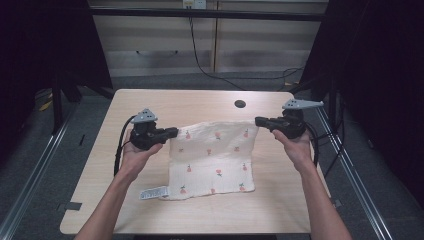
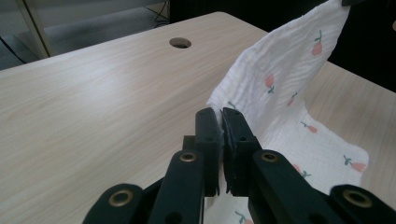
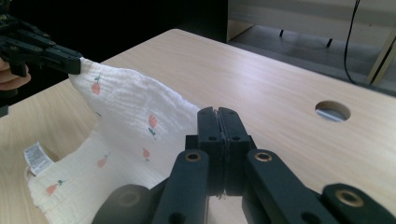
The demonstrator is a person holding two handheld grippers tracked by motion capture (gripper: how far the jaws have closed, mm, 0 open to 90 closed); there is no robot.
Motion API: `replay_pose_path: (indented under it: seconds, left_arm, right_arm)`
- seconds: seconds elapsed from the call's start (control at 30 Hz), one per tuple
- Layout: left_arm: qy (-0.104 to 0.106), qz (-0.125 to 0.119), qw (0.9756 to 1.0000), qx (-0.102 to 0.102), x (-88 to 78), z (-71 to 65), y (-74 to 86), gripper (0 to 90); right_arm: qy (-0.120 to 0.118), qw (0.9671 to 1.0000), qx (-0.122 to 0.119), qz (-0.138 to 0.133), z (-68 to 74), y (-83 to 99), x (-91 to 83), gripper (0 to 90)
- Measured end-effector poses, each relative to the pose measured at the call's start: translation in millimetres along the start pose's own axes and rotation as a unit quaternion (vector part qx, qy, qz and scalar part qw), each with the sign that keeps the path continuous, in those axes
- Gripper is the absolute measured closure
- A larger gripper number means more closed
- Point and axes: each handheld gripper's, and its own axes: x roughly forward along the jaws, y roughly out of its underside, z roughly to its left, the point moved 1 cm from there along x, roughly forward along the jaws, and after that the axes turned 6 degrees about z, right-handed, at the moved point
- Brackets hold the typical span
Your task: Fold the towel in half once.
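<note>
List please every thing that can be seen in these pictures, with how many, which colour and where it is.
cloth: one, cream with small pink fruit print, middle of the table; its two far corners are lifted, the near part lies flat
label: one, white, at the cloth's near left corner, lying on the table
table: one, light wood, under everything
hole: one, round and dark, in the table top near its far edge
cable: one, black, on the floor behind the table
left gripper: one, black with a grey plate, shut on the cloth's far left corner
right gripper: one, black with a grey plate, shut on the cloth's far right corner
</note>
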Motion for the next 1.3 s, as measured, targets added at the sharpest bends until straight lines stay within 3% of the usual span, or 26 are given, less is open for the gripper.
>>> replay_pose_path:
  seconds: [0.13,0.2,0.67,1.3]
  left_arm:
    - [0.001,0.001,1.0000,0.008,-6.8,-3.7,9.8,85.9]
    - [0.006,-0.002,1.0000,0.002,-8.5,-5.2,15.7,85.9]
    - [0.016,0.009,0.9998,0.008,-10.1,-19.0,46.3,85.5]
    - [0.046,0.017,0.9986,-0.022,-4.9,-28.9,75.5,85.5]
  right_arm:
    - [-0.007,0.9999,-0.005,0.007,5.4,10.9,-0.6,89.4]
    - [-0.009,0.9999,-0.008,0.006,8.3,14.9,-2.8,89.4]
    - [-0.021,0.9995,-0.014,0.018,19.9,48.8,-3.8,89.4]
    - [-0.030,0.9993,-0.004,0.024,26.9,73.6,-3.6,89.3]
